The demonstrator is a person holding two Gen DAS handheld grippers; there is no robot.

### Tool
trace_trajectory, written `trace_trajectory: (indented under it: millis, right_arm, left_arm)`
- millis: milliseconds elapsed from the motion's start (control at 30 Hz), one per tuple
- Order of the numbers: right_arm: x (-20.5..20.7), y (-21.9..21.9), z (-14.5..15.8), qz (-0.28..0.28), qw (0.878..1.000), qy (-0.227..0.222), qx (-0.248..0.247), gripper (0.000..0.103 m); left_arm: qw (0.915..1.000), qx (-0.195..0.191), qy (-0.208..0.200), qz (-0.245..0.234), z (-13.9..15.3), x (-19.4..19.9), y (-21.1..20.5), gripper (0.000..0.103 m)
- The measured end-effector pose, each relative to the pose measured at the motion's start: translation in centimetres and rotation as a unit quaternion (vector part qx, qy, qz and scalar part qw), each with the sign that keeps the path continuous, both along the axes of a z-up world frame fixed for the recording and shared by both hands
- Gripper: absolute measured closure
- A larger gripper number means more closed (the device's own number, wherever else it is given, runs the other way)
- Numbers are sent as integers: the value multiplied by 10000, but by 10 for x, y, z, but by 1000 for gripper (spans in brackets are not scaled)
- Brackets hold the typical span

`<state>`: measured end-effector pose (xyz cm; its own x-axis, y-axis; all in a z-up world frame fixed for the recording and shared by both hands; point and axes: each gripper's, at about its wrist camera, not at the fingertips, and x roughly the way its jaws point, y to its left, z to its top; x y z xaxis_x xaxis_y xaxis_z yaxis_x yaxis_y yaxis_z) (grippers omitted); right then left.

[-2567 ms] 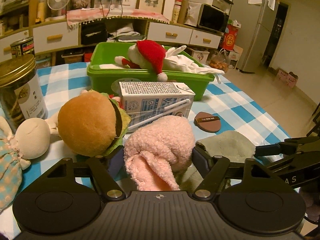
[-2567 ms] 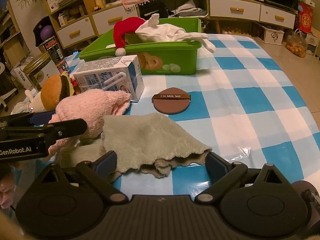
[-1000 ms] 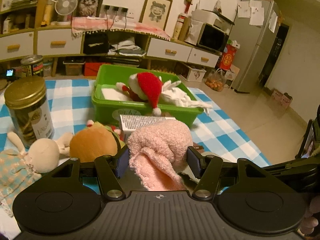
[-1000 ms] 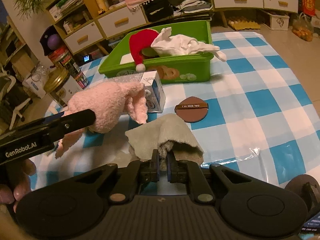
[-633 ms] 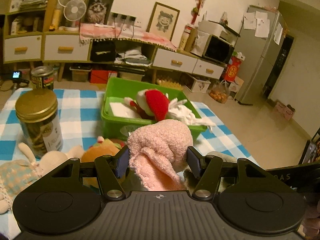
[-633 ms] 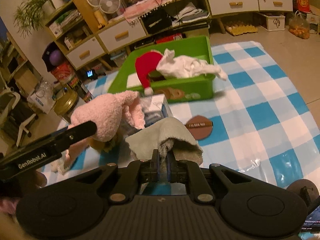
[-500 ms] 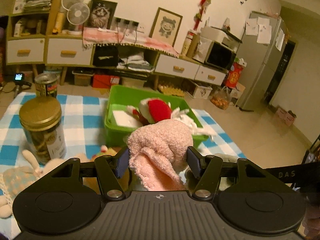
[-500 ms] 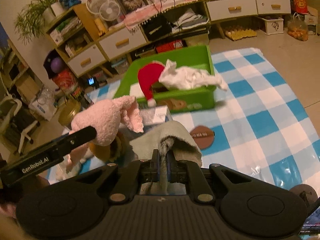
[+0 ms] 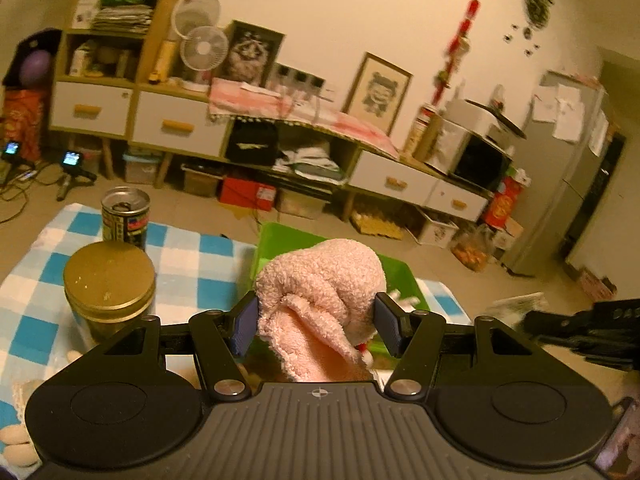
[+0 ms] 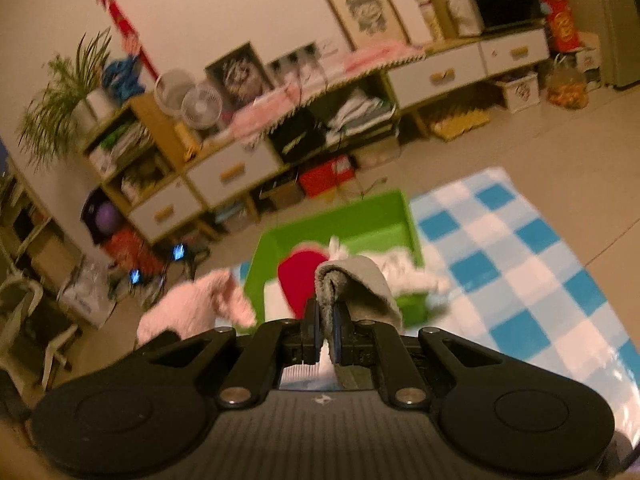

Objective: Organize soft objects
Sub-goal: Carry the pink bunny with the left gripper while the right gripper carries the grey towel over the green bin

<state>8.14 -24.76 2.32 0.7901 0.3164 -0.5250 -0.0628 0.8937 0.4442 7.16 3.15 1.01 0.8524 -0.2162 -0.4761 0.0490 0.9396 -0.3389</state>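
Pink fluffy cloth (image 9: 320, 292), grey-green cloth (image 10: 360, 284), green bin (image 10: 360, 216), red hat (image 10: 300, 276), blue-and-white checked tablecloth (image 10: 520, 264)

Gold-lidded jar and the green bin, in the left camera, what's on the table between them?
In the left wrist view, only bare blue-and-white checked tablecloth shows between the gold-lidded jar and the green bin; lower down, the left gripper hides the table.

Dim, warm yellowish indoor light, fisheye-bent edges, right wrist view perhaps motion-blurred.

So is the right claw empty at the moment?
No, the right claw is shut on a fold of the grey cloth, which drapes over its fingertips above the green bin.
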Motion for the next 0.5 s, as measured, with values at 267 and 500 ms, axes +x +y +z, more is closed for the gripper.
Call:
trace_trajectory:
  millis: [267,500]
  right_arm:
    - [35,-12,13,-439,9955,-554,637,103]
    - [67,-18,11,-532,9899,-816,1025,103]
  left_arm:
    - [9989,-281,181,337,-7,39,-3,43]
    - [9988,-258,292,295,-11,68,-10,43]
